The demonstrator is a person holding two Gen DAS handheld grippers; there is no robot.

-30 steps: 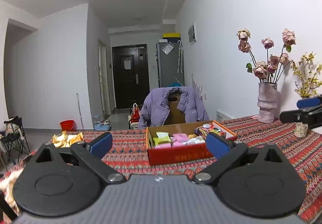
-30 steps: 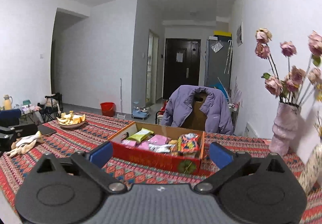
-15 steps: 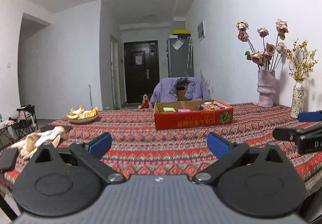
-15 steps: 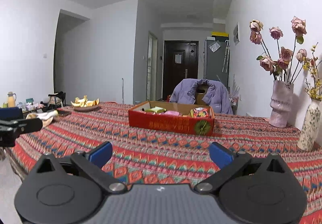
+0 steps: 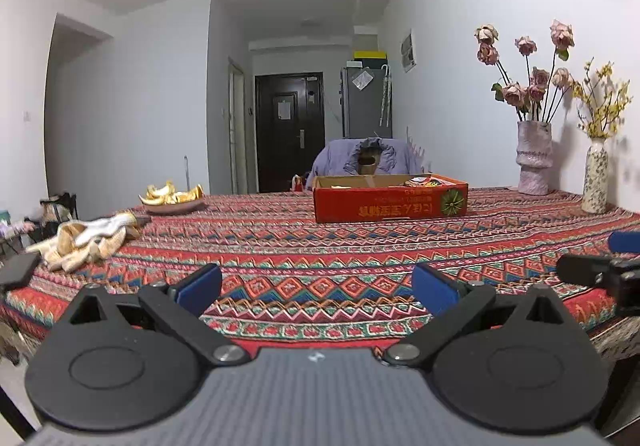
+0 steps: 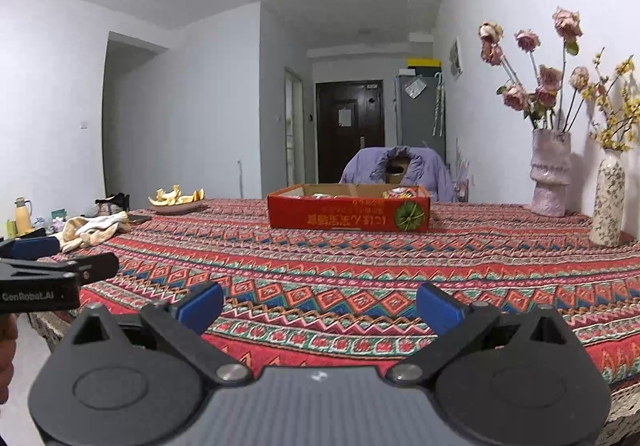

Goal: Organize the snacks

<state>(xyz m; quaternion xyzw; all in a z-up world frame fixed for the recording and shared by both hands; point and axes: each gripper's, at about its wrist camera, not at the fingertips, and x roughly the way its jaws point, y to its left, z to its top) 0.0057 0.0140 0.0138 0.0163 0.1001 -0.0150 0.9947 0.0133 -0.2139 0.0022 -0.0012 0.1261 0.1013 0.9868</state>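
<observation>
At twelve o'clock, well away, the red box (image 5: 390, 199) is holding the snacks (image 6: 402, 193); left gripper (image 5: 316, 284) and right gripper (image 6: 320, 304) are hanging wide open, gripping nothing, suggesting sorting finished.

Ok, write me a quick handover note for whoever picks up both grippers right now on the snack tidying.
Left gripper: open, empty, low over the near edge of the table.
Right gripper: open, empty, level with the left one and beside it.
The red cardboard box sits mid-table, well beyond both grippers, with snack packets showing just above its rim; the low angle hides how they are arranged.
On the patterned tablecloth I see no loose snacks. A dish of peels and a crumpled cloth lie on the left.
Done: cannot tell from here. Left: move in over the box and check the arrangement.
</observation>
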